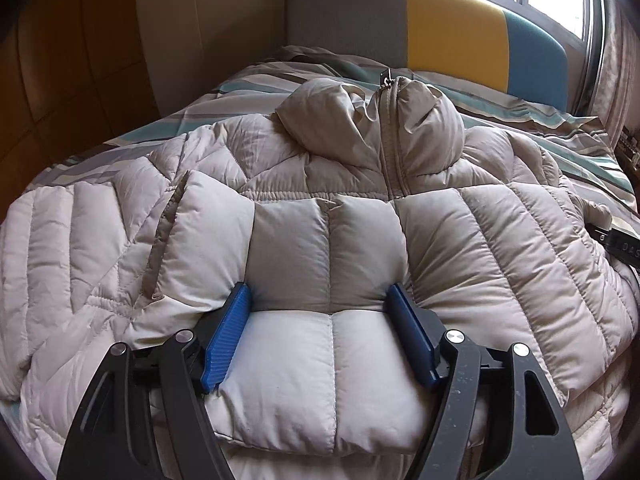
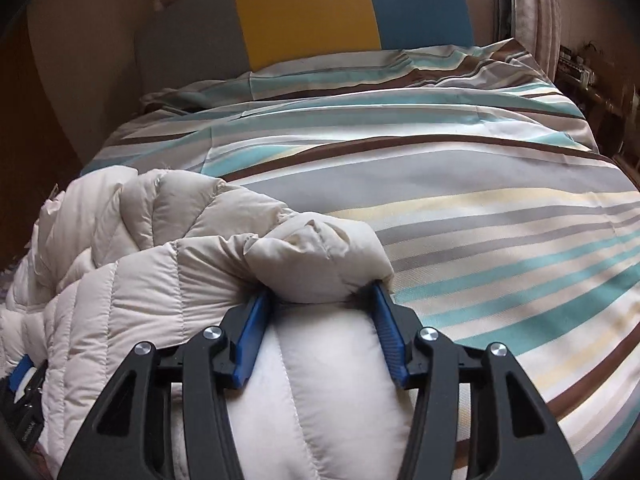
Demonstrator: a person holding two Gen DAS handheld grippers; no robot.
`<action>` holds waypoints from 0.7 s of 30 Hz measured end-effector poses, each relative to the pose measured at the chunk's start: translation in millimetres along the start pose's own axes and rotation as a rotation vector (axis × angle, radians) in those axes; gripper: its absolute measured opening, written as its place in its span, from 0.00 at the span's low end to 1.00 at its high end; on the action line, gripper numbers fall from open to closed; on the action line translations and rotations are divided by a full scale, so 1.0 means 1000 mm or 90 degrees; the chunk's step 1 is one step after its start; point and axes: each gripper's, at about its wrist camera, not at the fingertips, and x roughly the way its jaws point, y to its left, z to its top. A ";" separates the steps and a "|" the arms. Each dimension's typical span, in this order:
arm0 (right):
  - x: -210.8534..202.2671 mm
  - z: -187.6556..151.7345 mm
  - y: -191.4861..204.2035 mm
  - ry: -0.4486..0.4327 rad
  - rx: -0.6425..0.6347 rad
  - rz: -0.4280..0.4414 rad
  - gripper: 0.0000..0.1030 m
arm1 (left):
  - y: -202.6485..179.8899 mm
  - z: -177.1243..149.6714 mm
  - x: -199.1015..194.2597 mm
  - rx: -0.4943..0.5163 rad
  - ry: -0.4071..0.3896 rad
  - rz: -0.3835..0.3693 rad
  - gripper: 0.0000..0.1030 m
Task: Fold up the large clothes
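1. The left gripper [image 1: 320,300] is pressing its blue pads [image 1: 228,336] against both sides of a thick fold of the pale beige puffer jacket [image 1: 500,240], with the jaws standing wide around the padding and pinching it.
2. The right gripper [image 2: 318,304] is straddling a puffy end of the same jacket [image 2: 132,280], possibly a sleeve; its blue pads [image 2: 250,340] are touching the bulge on both sides, and I cannot tell whether they are gripping or letting go.
3. To do this fold well, both hands should probably be laying the held padding flat and square before releasing, since trapped air in the quilting is likely to make the fold spring open.
4. Beyond the left fingers, the zipped collar [image 1: 392,120] is lying closed and pointing away, towards the headboard [image 1: 452,24].
5. Beyond and to the right of the right fingers, the striped duvet [image 2: 480,200] is lying bare, giving room to work.
6. To the far left of the right fingers, part of the other gripper is peeking out beside the jacket's edge.
7. Nothing hard is blocking either hand; the jacket's own bulk seems the main obstacle.
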 end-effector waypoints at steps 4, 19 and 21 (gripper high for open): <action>-0.047 -0.016 0.002 -0.043 0.013 0.020 0.57 | 0.002 0.002 0.001 0.001 0.001 0.002 0.69; -0.043 -0.065 0.027 -0.018 -0.105 -0.003 0.35 | 0.002 0.003 0.001 0.002 0.005 0.001 0.71; -0.044 -0.066 0.026 -0.018 -0.105 -0.003 0.35 | 0.001 0.003 0.001 0.003 0.005 0.003 0.72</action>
